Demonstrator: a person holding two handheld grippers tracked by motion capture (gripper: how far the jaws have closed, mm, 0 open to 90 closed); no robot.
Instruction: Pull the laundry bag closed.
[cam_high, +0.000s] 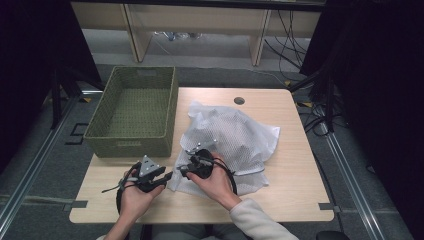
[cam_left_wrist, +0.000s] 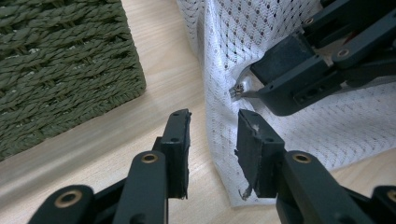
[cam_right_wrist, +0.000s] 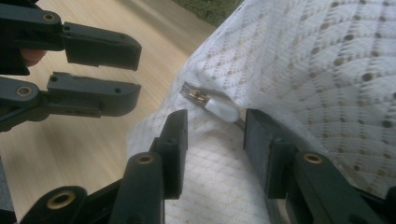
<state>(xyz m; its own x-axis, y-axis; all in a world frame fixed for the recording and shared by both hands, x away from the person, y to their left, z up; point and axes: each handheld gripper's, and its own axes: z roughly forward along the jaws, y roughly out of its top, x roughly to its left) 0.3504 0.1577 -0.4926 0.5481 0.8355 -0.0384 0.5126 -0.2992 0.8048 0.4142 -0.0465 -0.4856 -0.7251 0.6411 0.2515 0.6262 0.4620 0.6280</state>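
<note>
Two grippers meet at the near left corner of one white mesh laundry bag (cam_high: 232, 142), which lies crumpled on the right half of the wooden table (cam_high: 295, 200). The right gripper (cam_high: 189, 167) stands wide apart, its black jaws straddling the bag's zipper pull (cam_right_wrist: 212, 103) without pressing on it; the right gripper view shows that pull as a small white tab on a metal slider, something the high view is too coarse to give. The left gripper (cam_high: 170, 175), just left of the right one, holds its jaws part-way apart over the bag's near edge; in the left gripper view the cloth's corner seems to sit between them, though whether either pad touches it I cannot tell. That view also catches the right gripper's tip and the slider's metal end poking from the mesh.

One woven green basket (cam_high: 132, 112), rectangular and deep, stands at the far left of the table, just beside the bag; its rope-like weave fills the upper left of the left gripper view. The bag's fabric is a fine honeycomb net dotted with small holes.
</note>
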